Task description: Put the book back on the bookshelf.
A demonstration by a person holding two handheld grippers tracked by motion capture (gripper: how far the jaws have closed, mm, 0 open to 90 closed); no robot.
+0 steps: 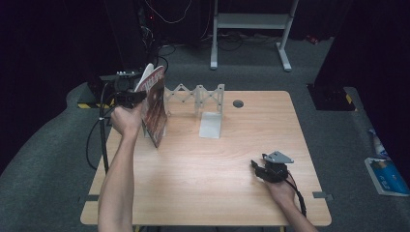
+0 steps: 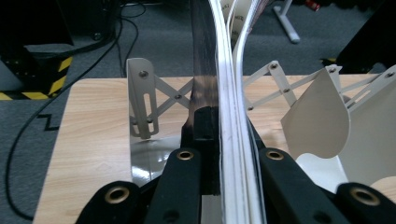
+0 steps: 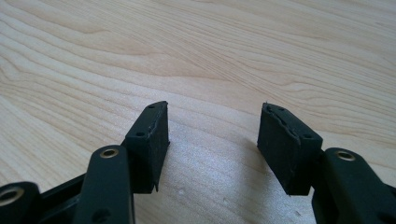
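Magazine (image 1: 155, 104) clamped upright in left tongs (image 1: 129, 96) beside rack (image 1: 196, 96).

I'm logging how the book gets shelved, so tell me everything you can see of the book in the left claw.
The book is a thin softcover with a glossy reddish-brown cover and white page edges. It stands upright on edge, slightly tilted, its lower corner at the table near the left end of the white accordion-style rack. The left claw is shut on it; the pages fan apart slightly above the grip.
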